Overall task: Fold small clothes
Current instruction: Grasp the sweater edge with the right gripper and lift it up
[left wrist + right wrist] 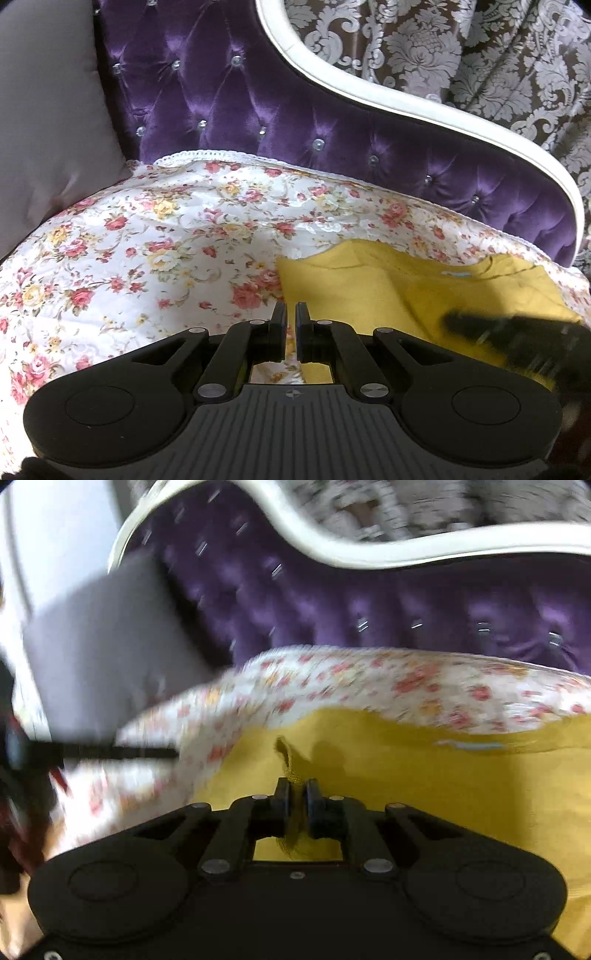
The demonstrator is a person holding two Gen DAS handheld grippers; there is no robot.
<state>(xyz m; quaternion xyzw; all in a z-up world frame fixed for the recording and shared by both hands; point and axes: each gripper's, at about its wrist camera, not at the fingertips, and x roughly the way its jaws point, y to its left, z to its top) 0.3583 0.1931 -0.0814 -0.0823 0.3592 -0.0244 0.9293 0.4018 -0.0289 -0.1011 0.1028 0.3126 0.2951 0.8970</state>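
Left wrist view: the left gripper hovers over a floral bedspread, its jaws clenched with only a sliver between them and nothing held. A yellow garment lies flat on the spread to its right, a small label near the neckline. The blurred right gripper crosses the garment's near right part. Behind stands a purple tufted headboard.

Right wrist view, motion-blurred: the right gripper is clamped on a pinched-up ridge of the yellow garment, cloth visible between the pads.

The fold seems just begun. Next, the pinched edge likely needs carrying across the garment while the rest stays flat.
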